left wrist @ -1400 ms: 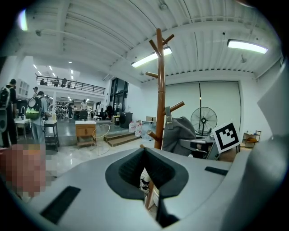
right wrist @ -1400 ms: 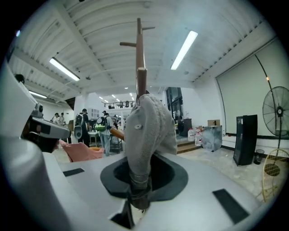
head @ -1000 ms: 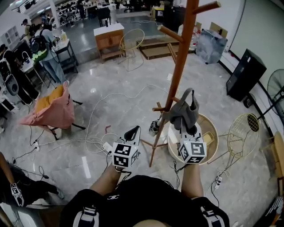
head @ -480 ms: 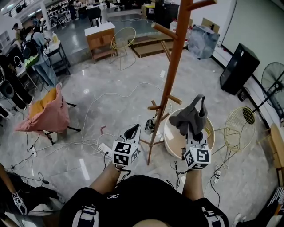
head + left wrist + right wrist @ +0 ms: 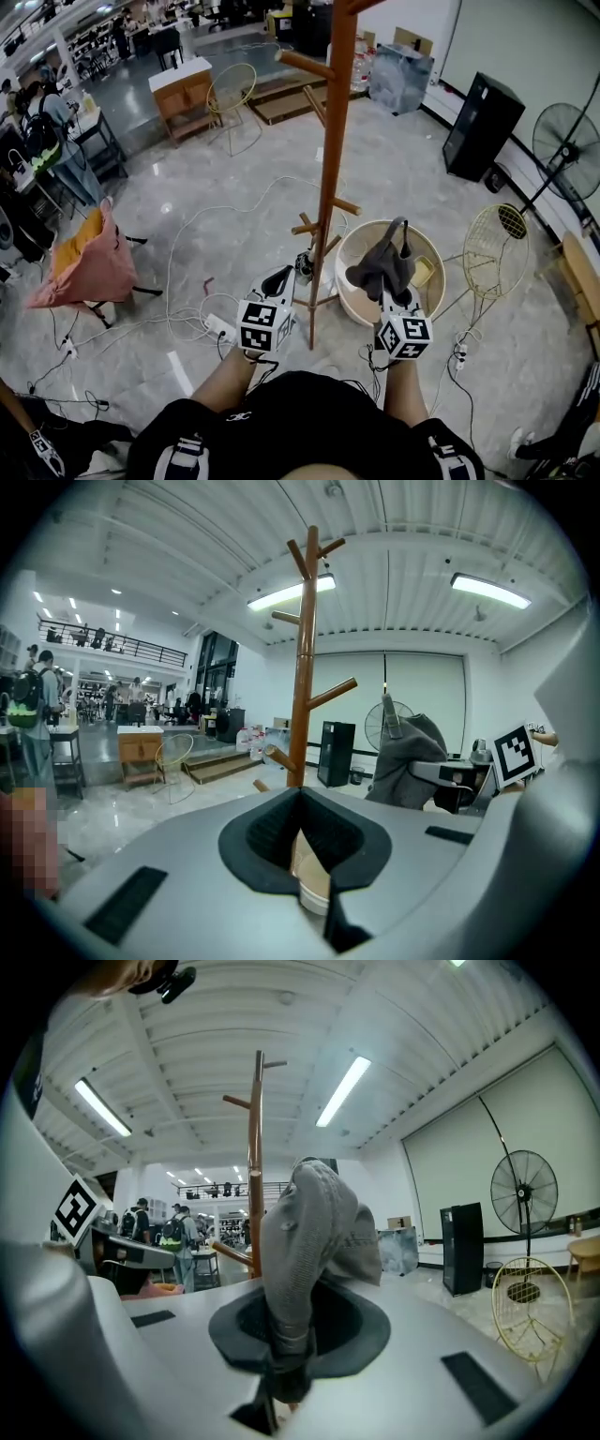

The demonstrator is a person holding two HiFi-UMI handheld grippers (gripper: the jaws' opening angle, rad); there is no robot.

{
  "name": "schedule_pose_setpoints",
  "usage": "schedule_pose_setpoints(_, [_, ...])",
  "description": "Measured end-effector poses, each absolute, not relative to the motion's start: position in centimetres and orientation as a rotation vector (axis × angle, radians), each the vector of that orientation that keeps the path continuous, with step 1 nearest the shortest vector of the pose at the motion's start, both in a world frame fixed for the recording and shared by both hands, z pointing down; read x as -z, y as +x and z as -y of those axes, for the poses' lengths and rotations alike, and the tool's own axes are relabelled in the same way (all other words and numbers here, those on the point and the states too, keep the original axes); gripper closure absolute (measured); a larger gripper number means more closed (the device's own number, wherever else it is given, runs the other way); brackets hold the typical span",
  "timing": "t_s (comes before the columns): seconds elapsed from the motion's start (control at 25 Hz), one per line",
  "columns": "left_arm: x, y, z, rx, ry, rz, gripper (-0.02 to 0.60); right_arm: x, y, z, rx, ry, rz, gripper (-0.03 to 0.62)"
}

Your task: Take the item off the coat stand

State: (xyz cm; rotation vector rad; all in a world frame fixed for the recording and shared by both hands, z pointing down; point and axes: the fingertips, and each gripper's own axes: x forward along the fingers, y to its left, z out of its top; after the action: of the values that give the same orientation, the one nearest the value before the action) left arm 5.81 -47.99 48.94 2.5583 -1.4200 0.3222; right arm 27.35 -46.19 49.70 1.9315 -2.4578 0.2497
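the right gripper (image 5: 386,292) had its fingers clenched on a limp grey fabric item (image 5: 382,258). in the right gripper view the fingers (image 5: 281,1354) pinched the lower end of the item (image 5: 314,1232), and the rest of it rose above them and folded over toward the right. in the head view a thin strap stood up from its top. the item hung clear of the wooden coat stand (image 5: 330,159) and touched none of its pegs that could be seen.

the left gripper (image 5: 281,277) had its fingers drawn together to a narrow slit with nothing between them. in the left gripper view only a strip of pale background showed through that slit (image 5: 305,841).

the coat stand stood on the floor between the 2 grippers, just ahead of the fingers: to the right of the left fingers and to the left of the right ones. its pole (image 5: 302,686) rose straight beyond the left fingers, and the grey item (image 5: 408,757) showed to the right of it. from the right fingers the pole (image 5: 255,1176) stood just left of the held item.

in the head view a round beige tub (image 5: 349,291) lay beyond the right fingers, behind the item. a yellow wire chair (image 5: 497,248) stood further right, well apart. white cables (image 5: 187,253) trailed over the floor left of the left fingers.
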Motion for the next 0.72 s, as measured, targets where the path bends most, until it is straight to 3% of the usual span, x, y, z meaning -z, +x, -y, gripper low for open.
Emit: schedule_pose_setpoints(0.72, [-49.6, 4.6, 48.8, -0.297, 2.545, 1.449, 0.569, -48.4, 25.9, 46.5, -0.175, 1.898, 2.512, 0.542])
